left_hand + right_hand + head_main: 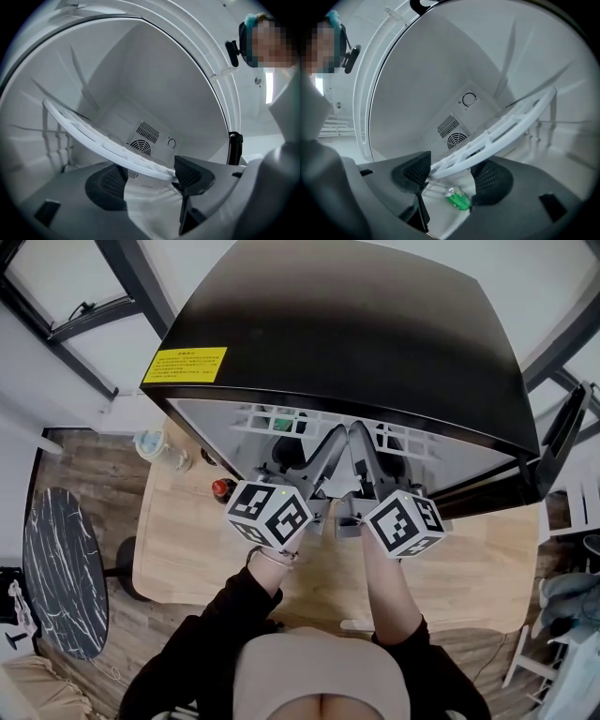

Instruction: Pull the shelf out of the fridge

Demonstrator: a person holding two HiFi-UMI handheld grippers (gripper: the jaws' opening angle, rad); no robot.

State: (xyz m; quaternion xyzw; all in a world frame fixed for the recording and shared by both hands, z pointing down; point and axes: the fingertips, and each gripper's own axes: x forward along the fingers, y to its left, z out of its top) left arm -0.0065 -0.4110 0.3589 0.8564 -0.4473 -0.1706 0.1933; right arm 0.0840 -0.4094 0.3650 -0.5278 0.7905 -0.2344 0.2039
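A black mini fridge (347, 324) stands open on a wooden table (187, 549). Its white slatted shelf (265, 418) shows just inside the opening. Both grippers reach in side by side. The left gripper (335, 437) is shut on the shelf's front edge; in the left gripper view the shelf (93, 133) slants from upper left down between the jaws of the left gripper (147, 178). The right gripper (360, 433) is shut on the same edge; in its own view the shelf (511, 124) runs from upper right down into the right gripper (450, 176).
A green can (457, 199) lies on the fridge floor under the shelf. A fan vent (140, 146) and a dial (468, 99) sit on the back wall. On the table left of the fridge stand a red-capped bottle (221, 488) and a cup (155, 446). A dark round table (61, 568) is at far left.
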